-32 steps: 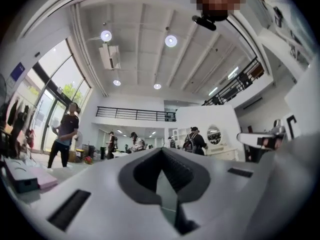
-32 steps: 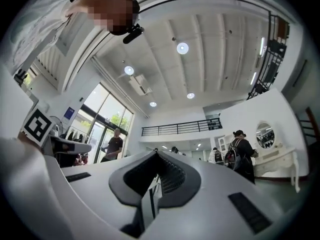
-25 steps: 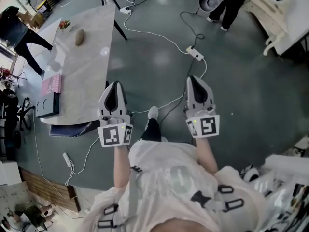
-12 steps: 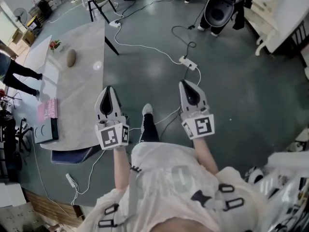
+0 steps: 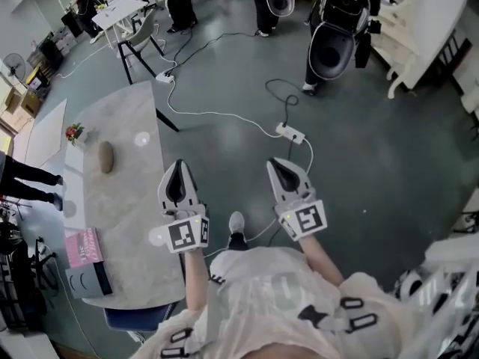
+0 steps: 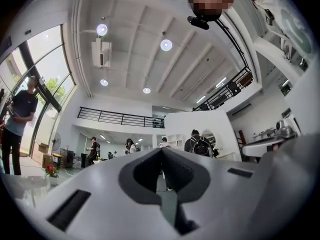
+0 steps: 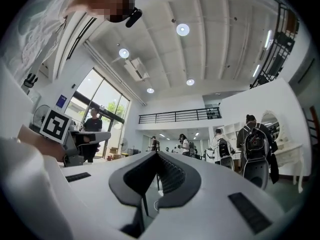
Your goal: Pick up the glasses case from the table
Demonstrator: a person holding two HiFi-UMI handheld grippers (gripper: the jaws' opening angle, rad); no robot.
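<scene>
While held side by side at lower centre of the head view, both shut tip to tip and gripping nothing: left tongs [image 5: 178, 172] over the right edge of the table [image 5: 131, 200], right tongs [image 5: 283, 169] above the grey floor. Lying well apart from both, at left of frame on the pale table: brown oval glasses case [image 5: 106, 157], near a small red flower [image 5: 73, 132]. Toward the lower left corner, a pink book [image 5: 82, 247] beside a dark box [image 5: 90, 281]; print on both too small to read. Printed on the left cube [image 5: 187, 234] and the right cube [image 5: 303, 221]: black-and-white square markers. Above them in the frame, a white power strip [image 5: 290, 133] on the floor.
</scene>
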